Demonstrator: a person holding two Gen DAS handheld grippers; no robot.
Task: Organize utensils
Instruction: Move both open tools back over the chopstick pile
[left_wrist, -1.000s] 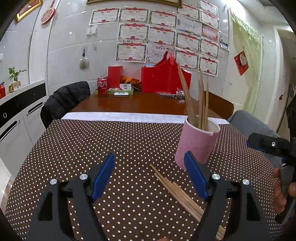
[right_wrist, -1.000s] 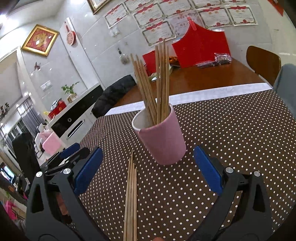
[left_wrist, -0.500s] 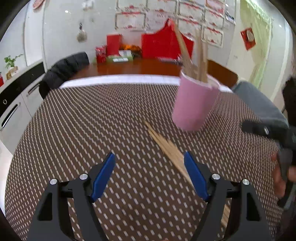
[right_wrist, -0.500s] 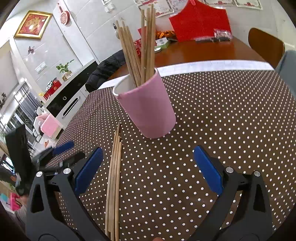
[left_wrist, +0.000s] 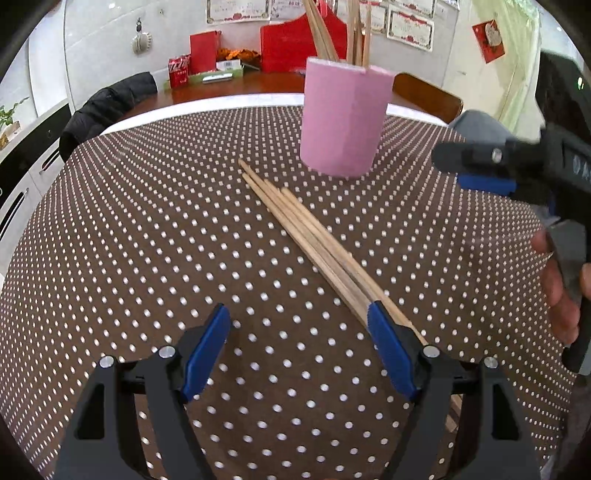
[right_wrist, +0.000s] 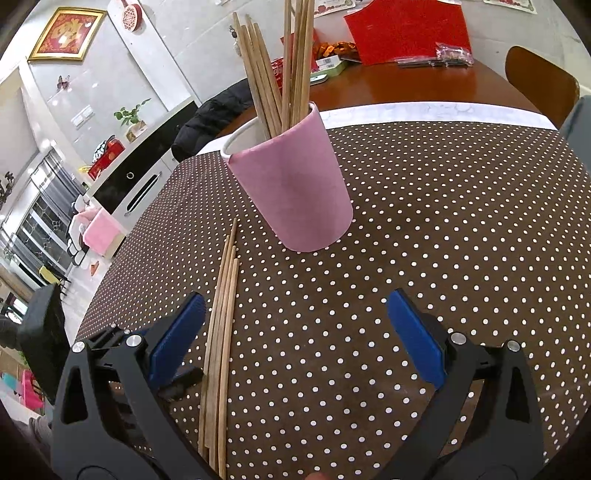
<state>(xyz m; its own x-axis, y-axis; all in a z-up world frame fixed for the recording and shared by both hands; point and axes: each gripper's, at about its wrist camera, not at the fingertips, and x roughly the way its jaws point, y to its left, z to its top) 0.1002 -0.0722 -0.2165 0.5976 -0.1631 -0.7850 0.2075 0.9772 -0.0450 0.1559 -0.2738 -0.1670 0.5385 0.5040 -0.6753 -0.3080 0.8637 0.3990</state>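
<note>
Currently the left gripper (left_wrist: 298, 332) stands wide apart with nothing clamped, its right pad over the bundle of loose wooden chopsticks (left_wrist: 314, 243) at frame centre. Closing there could pinch several or roll them apart. The right gripper (right_wrist: 295, 321), also apart, holds nothing. Since earlier, the left view tilted down; the pink cylindrical cup (left_wrist: 343, 118), probably paper-wrapped, now sits upper centre.

Both fisheye views look steeply down along their jaws, close over the dotted surface (left_wrist: 147, 229). Each shows the loose chopsticks (left_wrist: 314, 243) mid-frame and the pink cup (left_wrist: 343, 118) in the upper centre; the left view catches the right gripper (left_wrist: 476, 173) at right.
</note>
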